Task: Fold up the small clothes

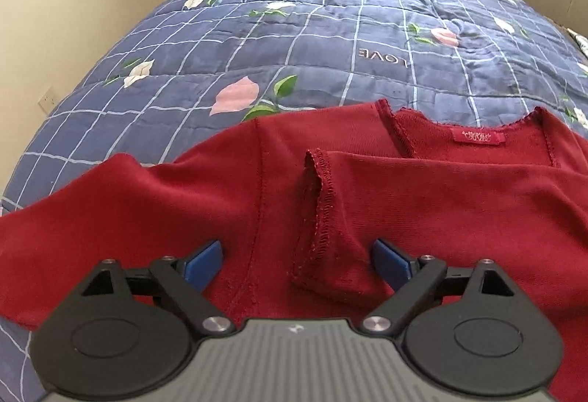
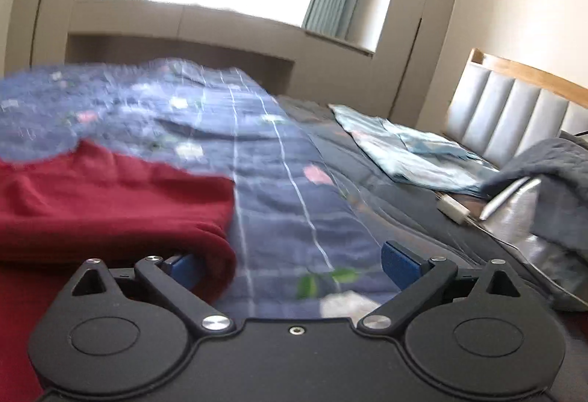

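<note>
Left claw: the left claw (image 1: 296, 264) hangs low over the red top (image 1: 441, 203), its blue pads spread wide, holding nothing; the left pad (image 1: 204, 264) rests close to the cloth beside a long seam.
Sleeve: a folded-in sleeve with a stitched cuff (image 1: 318, 203) lies across the chest of the top, and its lower end sits right between the left claw's pads.
Red top: it lies spread on the bed's blue checked quilt (image 1: 294, 45), neckline and label (image 1: 477, 136) away from the person, near the quilt's front edge.
Step in hand: I judge the sleeves are being turned in; one lies across the body, the lengthwise fold not yet made.
Right claw: the right claw (image 2: 290, 264) is also wide and empty, at the right edge of the top (image 2: 110, 203), one pad tucked under a rolled fold of red cloth, the other over bare quilt (image 2: 294, 188); this view is blurred.
Next move: probably pinching the edge layers cleanly, both sides together, so the sleeve does not slip out.
Further right: pale blue cloth (image 2: 408, 152) and a grey blanket (image 2: 555, 174) lie well apart, near the headboard (image 2: 514, 107).
</note>
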A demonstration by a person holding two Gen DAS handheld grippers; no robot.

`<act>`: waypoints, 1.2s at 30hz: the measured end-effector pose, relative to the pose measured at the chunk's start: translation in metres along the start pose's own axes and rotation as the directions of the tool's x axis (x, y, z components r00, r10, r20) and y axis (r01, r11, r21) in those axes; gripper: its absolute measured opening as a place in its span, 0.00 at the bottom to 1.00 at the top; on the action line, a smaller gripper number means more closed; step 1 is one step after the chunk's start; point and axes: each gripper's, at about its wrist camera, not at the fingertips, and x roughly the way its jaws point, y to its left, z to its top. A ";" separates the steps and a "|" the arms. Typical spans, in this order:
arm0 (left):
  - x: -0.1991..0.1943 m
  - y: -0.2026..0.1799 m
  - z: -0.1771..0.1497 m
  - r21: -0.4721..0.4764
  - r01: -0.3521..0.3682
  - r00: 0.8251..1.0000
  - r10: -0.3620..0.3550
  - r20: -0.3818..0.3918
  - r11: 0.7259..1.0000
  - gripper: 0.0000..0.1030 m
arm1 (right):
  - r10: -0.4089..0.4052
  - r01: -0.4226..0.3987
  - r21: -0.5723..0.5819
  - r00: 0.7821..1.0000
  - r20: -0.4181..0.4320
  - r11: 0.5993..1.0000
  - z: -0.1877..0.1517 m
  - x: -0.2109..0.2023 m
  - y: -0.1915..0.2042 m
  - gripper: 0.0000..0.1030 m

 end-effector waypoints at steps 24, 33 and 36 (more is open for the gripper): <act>-0.074 0.150 -0.049 -0.313 -0.081 0.995 0.096 0.033 0.946 0.99 | 0.437 -0.449 -0.057 0.887 -0.153 0.892 0.056 -0.054 0.128 0.99; -0.073 0.332 -0.098 -0.672 -0.192 0.971 0.237 -0.026 0.715 0.99 | 0.533 -0.558 -0.206 0.829 -0.168 0.804 0.057 -0.079 0.237 0.99; -0.066 0.368 -0.102 -0.753 -0.161 0.970 0.244 -0.001 0.638 0.99 | 0.517 -0.541 -0.238 0.841 -0.160 0.807 0.055 -0.081 0.254 0.99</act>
